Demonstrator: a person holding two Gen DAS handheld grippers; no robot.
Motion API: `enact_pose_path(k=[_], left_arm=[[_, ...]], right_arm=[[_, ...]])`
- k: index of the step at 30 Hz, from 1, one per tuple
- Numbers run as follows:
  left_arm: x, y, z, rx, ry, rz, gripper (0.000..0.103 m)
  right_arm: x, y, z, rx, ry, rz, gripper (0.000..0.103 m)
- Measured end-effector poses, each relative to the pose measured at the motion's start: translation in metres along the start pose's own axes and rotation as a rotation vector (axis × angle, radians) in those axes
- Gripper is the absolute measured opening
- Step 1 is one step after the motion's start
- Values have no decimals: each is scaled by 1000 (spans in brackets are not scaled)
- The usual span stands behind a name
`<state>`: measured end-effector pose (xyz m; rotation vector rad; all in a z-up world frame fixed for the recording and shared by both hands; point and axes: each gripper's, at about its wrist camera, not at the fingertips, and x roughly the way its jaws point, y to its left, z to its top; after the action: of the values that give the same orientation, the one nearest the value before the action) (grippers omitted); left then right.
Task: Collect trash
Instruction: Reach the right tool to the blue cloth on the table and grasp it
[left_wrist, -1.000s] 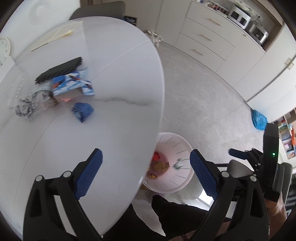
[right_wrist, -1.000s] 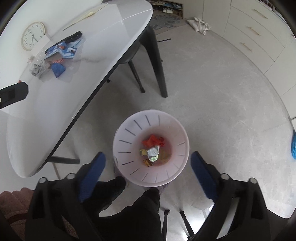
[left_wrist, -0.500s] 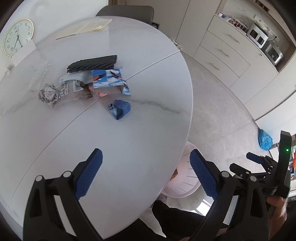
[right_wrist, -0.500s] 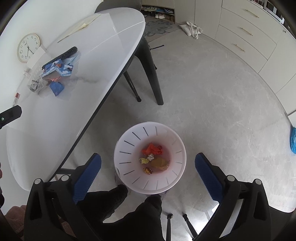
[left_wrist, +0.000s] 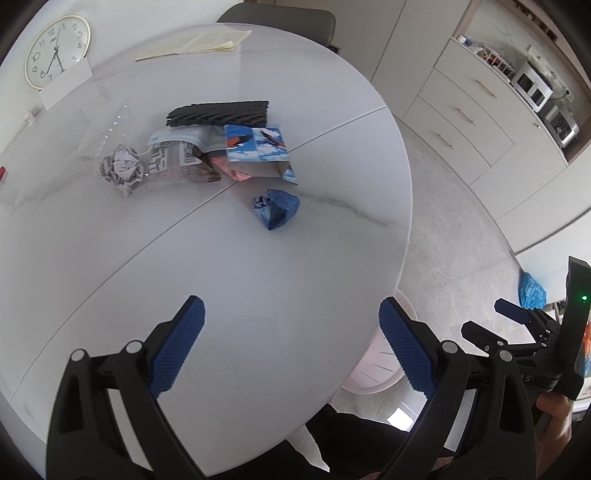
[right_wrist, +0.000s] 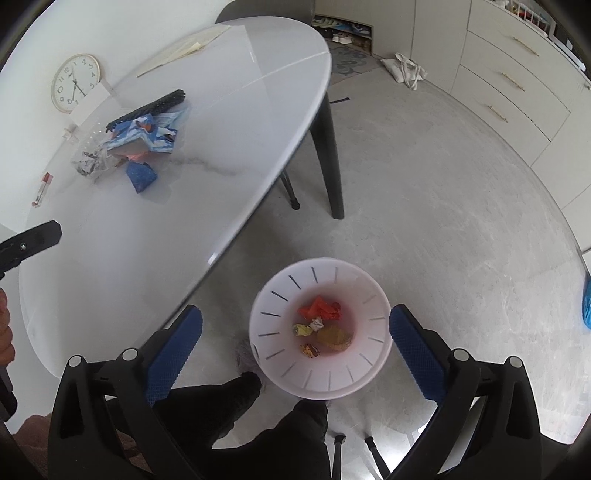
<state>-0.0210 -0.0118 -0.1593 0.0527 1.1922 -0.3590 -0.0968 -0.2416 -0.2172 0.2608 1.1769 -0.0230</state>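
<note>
Jaws on both grippers stand wide and hold nothing. Nearest the left gripper, straight ahead over bare table, lies the crumpled blue wrapper; its shape is lumpy, with no clear long axis. Beyond the wrapper sit a blue printed carton, crumpled paper and a black ribbed strip. The right gripper hangs over the pink bin on the floor, which holds several scraps, probably wrappers.

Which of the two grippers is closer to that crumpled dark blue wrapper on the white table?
Left. The left gripper hangs over the table facing the crumpled dark blue wrapper; the right gripper is off the table, above the white bin.
</note>
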Motion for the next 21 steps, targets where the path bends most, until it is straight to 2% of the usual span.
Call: enact_pose_path(k=[9, 16, 21], left_arm=[[-9, 49, 3, -70, -11, 37, 91], [-13, 95, 5, -132, 0, 73, 91], [-12, 124, 7, -164, 10, 87, 91]], right_arm=[[21, 73, 45, -141, -33, 75, 100], [55, 136, 84, -231, -38, 147, 100], [79, 168, 104, -279, -52, 159, 99]])
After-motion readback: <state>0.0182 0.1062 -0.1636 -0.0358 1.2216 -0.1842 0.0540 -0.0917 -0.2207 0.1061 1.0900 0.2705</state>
